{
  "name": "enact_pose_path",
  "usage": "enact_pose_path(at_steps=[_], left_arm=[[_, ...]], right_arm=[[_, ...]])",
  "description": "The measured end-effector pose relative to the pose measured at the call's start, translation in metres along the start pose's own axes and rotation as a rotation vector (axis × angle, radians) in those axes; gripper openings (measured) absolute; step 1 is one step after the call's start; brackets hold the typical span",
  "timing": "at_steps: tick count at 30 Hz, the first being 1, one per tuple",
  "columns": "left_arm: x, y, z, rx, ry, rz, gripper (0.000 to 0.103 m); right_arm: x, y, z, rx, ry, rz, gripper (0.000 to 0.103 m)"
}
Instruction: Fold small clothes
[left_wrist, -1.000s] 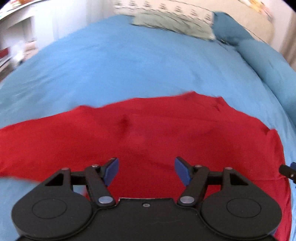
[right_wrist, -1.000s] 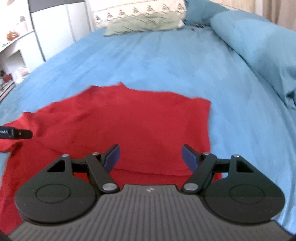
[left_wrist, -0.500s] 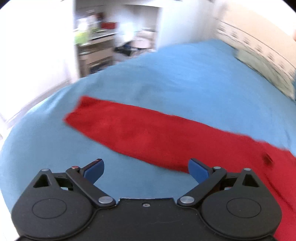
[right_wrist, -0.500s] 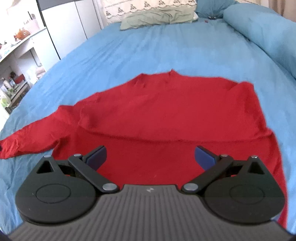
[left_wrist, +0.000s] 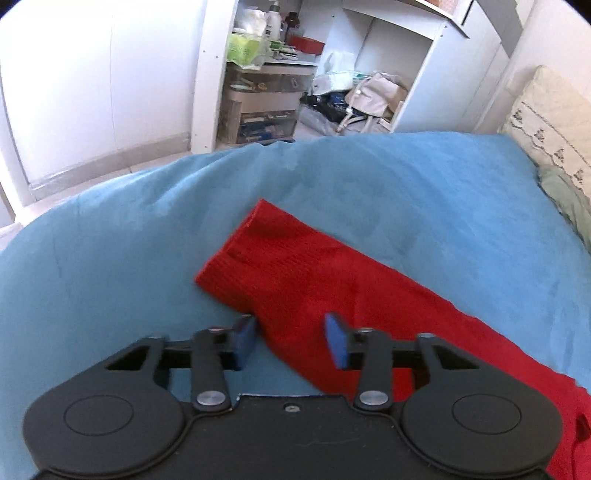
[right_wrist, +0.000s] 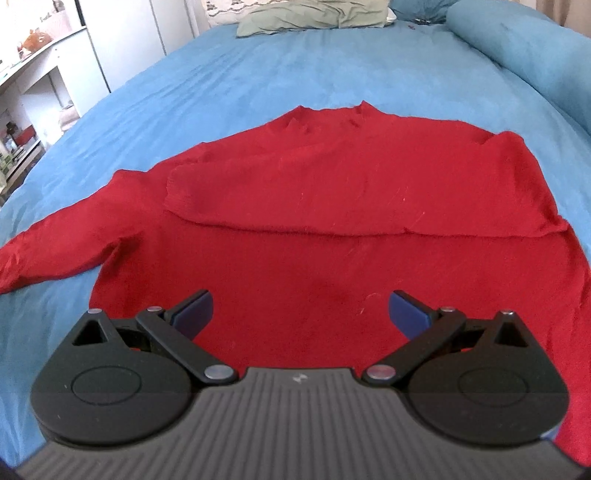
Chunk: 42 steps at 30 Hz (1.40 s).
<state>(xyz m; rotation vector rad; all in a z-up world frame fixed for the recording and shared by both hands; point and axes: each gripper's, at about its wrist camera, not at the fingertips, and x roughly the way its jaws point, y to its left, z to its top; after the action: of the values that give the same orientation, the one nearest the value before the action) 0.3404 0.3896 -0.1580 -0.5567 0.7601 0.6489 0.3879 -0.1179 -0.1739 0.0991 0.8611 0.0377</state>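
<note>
A red long-sleeved sweater (right_wrist: 332, 206) lies flat on the blue bedspread (right_wrist: 258, 74), its right sleeve folded across the chest and its left sleeve stretched out to the left. In the left wrist view the left sleeve (left_wrist: 295, 258) runs diagonally, cuff toward the far left. My left gripper (left_wrist: 290, 338) is open, low over the sleeve near the cuff, with the sleeve's near edge between the blue pads. My right gripper (right_wrist: 299, 310) is wide open and empty above the sweater's lower body.
White shelves with clutter (left_wrist: 295, 74) stand past the bed's left edge. A green pillow (right_wrist: 314, 16) and a patterned pillow (left_wrist: 550, 125) lie at the head of the bed. A rolled blue duvet (right_wrist: 524, 44) lies along the right side.
My left gripper swung left from the sweater's body to the left sleeve's cuff and its jaws narrowed. My right gripper pulled back and opened wider; the folded right sleeve now lies across the chest.
</note>
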Motion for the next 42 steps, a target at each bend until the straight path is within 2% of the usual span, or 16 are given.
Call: enact_pose_path(at_steps=[1,2,7,11,15,19,22,26,28,31,34,37,42], left_arm=[[0.002,0.002,0.001,0.000,-0.002,0.006,0.017],[0.003,0.005,0.002,0.001,-0.003,0.013,0.009],[0.000,-0.001,0.002,0.028,-0.017,0.024,0.005],[-0.026,-0.021,0.004,0.056,-0.087,0.000,0.005],[-0.066,-0.072,0.002,0.141,-0.169,-0.081,0.005],[-0.110,-0.154,-0.018,0.262,-0.225,-0.231,0.005],[-0.138,-0.223,-0.046,0.357,-0.229,-0.357,0.005],[-0.165,-0.316,-0.102,0.447,-0.181,-0.532,0.005],[-0.173,-0.355,-0.133,0.494,-0.153,-0.598,0.005],[-0.175,-0.403,-0.184,0.561,-0.090,-0.650,0.005],[-0.156,-0.432,-0.232,0.613,0.001,-0.645,0.005],[-0.137,-0.446,-0.276,0.664,0.081,-0.598,0.005],[-0.118,-0.446,-0.318,0.750,0.125,-0.538,0.005]], right_arm=[[0.001,0.001,0.000,0.010,-0.002,-0.003,0.103],[0.003,0.001,-0.001,0.021,-0.004,-0.005,0.103],[0.002,0.000,-0.001,0.050,-0.010,-0.006,0.103],[-0.005,-0.010,0.001,0.058,-0.025,0.002,0.103],[-0.015,-0.031,0.009,0.074,-0.049,0.008,0.103],[-0.027,-0.059,0.019,0.089,-0.075,0.010,0.103],[-0.036,-0.083,0.029,0.086,-0.093,0.014,0.103],[-0.049,-0.116,0.044,0.065,-0.122,0.018,0.103],[-0.055,-0.133,0.049,0.066,-0.132,0.022,0.103],[-0.061,-0.163,0.055,0.078,-0.150,0.003,0.103],[-0.064,-0.196,0.058,0.123,-0.155,-0.003,0.103],[-0.060,-0.224,0.056,0.146,-0.145,-0.007,0.103],[-0.052,-0.255,0.047,0.155,-0.122,-0.001,0.103]])
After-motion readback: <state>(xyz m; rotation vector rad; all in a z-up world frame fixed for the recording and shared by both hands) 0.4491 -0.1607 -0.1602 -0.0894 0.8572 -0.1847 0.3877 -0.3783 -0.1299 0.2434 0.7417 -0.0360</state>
